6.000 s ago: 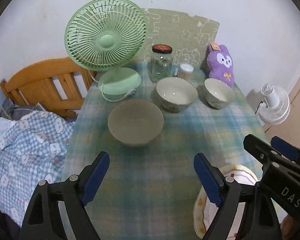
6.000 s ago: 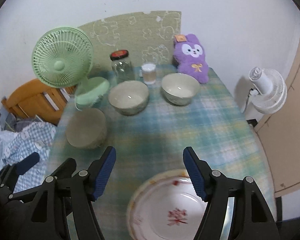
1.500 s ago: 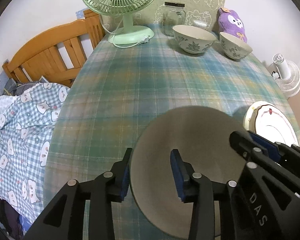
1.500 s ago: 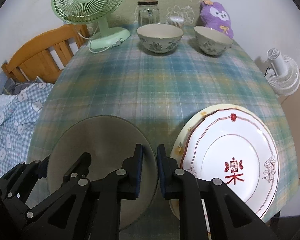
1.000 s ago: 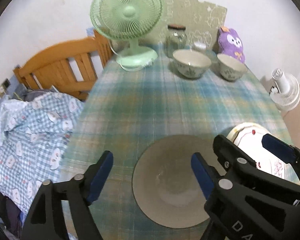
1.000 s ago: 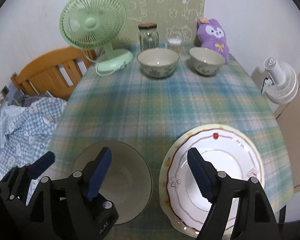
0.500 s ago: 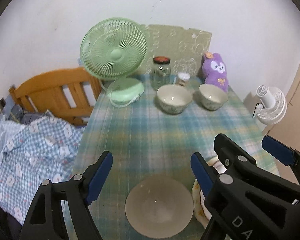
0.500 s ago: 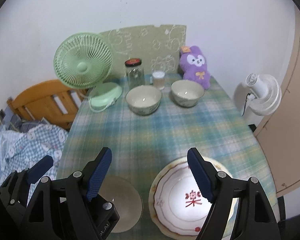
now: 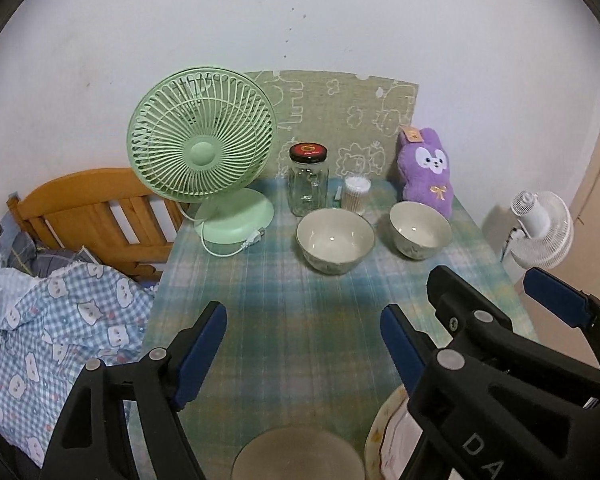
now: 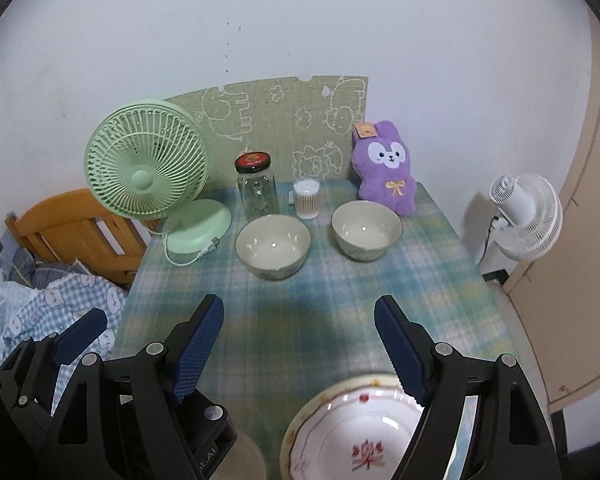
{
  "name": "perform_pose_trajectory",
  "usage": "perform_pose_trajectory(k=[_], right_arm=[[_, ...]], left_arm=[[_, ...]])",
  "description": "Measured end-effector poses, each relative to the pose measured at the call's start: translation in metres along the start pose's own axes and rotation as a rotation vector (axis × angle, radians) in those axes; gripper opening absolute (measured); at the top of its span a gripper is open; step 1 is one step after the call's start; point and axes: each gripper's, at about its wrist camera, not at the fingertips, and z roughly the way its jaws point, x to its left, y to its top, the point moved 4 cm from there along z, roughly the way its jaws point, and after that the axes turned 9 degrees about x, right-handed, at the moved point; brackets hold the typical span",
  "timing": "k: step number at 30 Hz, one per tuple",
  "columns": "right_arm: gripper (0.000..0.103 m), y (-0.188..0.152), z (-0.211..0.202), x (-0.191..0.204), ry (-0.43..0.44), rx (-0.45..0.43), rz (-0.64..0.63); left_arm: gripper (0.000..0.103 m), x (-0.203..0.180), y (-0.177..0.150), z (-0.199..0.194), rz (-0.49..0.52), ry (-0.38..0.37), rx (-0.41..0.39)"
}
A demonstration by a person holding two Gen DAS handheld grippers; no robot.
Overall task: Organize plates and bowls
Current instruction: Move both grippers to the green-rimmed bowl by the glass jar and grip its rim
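Note:
Two pale patterned bowls stand side by side near the table's far edge, the larger (image 9: 334, 240) (image 10: 273, 246) on the left and the smaller (image 9: 420, 230) (image 10: 366, 229) on the right. A grey-brown bowl (image 9: 298, 456) (image 10: 252, 462) sits at the near edge. Beside it, on its right, lies a white plate with a red pattern (image 10: 356, 432) (image 9: 392, 436). My left gripper (image 9: 302, 350) is open and empty, raised above the grey-brown bowl. My right gripper (image 10: 298, 346) is open and empty, raised above the plate.
A green desk fan (image 9: 202, 152), a glass jar with a red and black lid (image 9: 308, 180), a cup of cotton swabs (image 9: 356, 194) and a purple plush rabbit (image 9: 426, 170) line the back of the plaid tablecloth (image 9: 300, 304). A wooden bed frame (image 9: 92, 212) and bedding are left; a white floor fan (image 9: 540, 232) is right.
Both grippers let go of the grey-brown bowl, opened wide and rose up and back from the table. The bowl now sits at the near edge beside the plate.

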Motion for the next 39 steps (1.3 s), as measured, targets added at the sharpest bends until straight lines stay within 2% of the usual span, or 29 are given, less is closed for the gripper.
perform_pose_trajectory(k=[12, 24, 28, 29, 30, 32, 34, 39], right_arm=[[0.081, 0.065, 0.083, -0.017, 0.066, 0.045, -0.123], [0.080, 0.099, 0.170, -0.019, 0.122, 0.079, -0.155], [0.070, 0.103, 0.203, -0.018, 0.143, 0.105, -0.146], [0.070, 0.104, 0.208, -0.018, 0.149, 0.112, -0.143], [0.067, 0.104, 0.218, -0.017, 0.154, 0.124, -0.143], [0.060, 0.104, 0.229, -0.016, 0.151, 0.135, -0.146], [0.059, 0.104, 0.242, -0.016, 0.158, 0.151, -0.144], [0.055, 0.104, 0.265, -0.014, 0.170, 0.181, -0.146]], left_arm=[[0.080, -0.017, 0.050, 0.068, -0.109, 0.052, 0.014], [0.080, -0.013, 0.082, 0.150, -0.147, 0.112, 0.043], [0.079, -0.012, 0.087, 0.177, -0.129, 0.146, 0.064], [0.078, -0.012, 0.087, 0.183, -0.124, 0.146, 0.072], [0.073, -0.012, 0.088, 0.189, -0.121, 0.145, 0.079], [0.071, -0.013, 0.088, 0.198, -0.107, 0.149, 0.091], [0.068, -0.013, 0.088, 0.209, -0.103, 0.144, 0.106], [0.054, -0.013, 0.086, 0.230, -0.116, 0.111, 0.140]])
